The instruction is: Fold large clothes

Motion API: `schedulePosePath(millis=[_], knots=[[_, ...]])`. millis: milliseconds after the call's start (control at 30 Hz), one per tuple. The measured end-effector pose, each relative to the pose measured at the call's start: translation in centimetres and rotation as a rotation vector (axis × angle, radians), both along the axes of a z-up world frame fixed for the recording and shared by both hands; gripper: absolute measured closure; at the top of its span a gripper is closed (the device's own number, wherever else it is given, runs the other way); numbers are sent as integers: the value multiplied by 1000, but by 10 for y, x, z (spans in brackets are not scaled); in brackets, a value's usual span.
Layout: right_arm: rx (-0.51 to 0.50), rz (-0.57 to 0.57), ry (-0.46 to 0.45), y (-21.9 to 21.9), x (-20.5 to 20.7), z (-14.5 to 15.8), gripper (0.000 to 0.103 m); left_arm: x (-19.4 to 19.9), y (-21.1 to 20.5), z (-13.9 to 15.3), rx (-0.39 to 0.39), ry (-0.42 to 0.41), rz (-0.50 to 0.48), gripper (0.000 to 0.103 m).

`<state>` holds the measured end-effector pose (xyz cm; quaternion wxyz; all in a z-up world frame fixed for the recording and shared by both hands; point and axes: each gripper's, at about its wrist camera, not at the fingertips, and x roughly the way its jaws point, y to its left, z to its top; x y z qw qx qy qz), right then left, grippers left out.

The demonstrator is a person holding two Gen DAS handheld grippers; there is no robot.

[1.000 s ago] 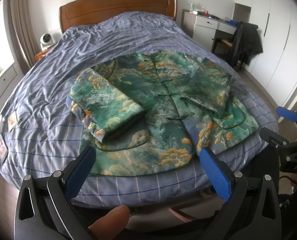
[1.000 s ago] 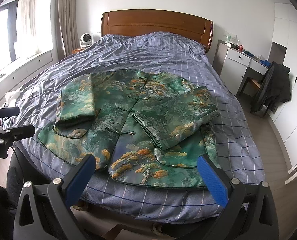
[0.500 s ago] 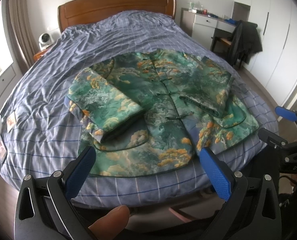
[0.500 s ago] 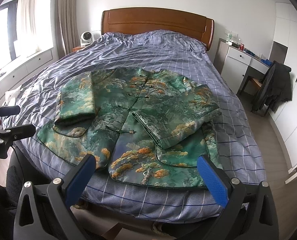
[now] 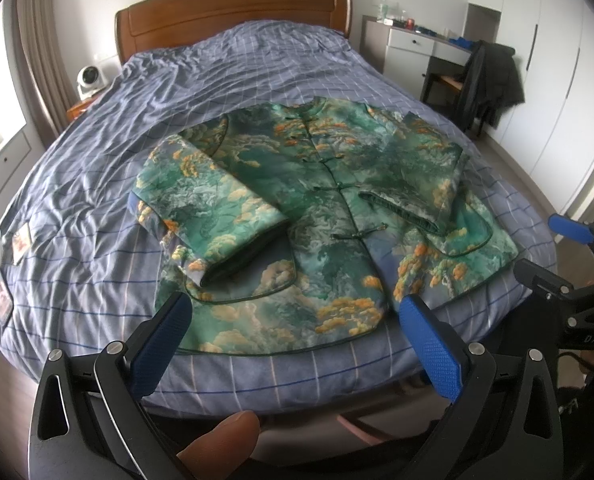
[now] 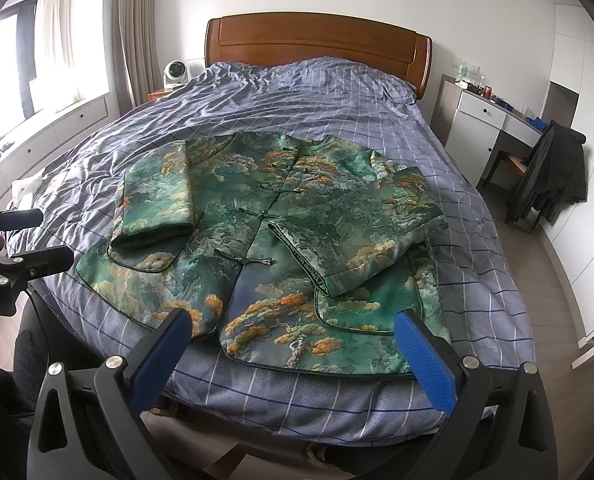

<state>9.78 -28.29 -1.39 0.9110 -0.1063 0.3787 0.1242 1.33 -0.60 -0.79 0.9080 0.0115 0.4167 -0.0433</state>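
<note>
My left gripper (image 5: 293, 344) and right gripper (image 6: 293, 354) both hang released, holding nothing; the jacket (image 6: 281, 224) looks padded and slippery, so I would pinch its near hem.

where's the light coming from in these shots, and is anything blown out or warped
Right wrist view: daylight enters through the window on the left, which is blown out white. Left wrist view: the same overexposure shows at its left edge. Both views: fisheye bends the bed edges and the wardrobe, dark vignette fills the corners, and the jacket stays sharp and evenly lit, without glare.
</note>
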Motion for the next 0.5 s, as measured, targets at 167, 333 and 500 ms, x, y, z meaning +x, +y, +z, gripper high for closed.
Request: schedulePosePath(millis=[167, 333, 500], knots=[[2, 2, 2, 1, 0, -1, 0, 0, 2, 0, -2, -1, 1, 0], [1, 3, 1, 1, -1, -1, 0, 1, 1, 0, 0, -3, 1, 0], [3, 3, 2, 0, 0, 0, 0, 2, 1, 0, -1, -3, 1, 0]])
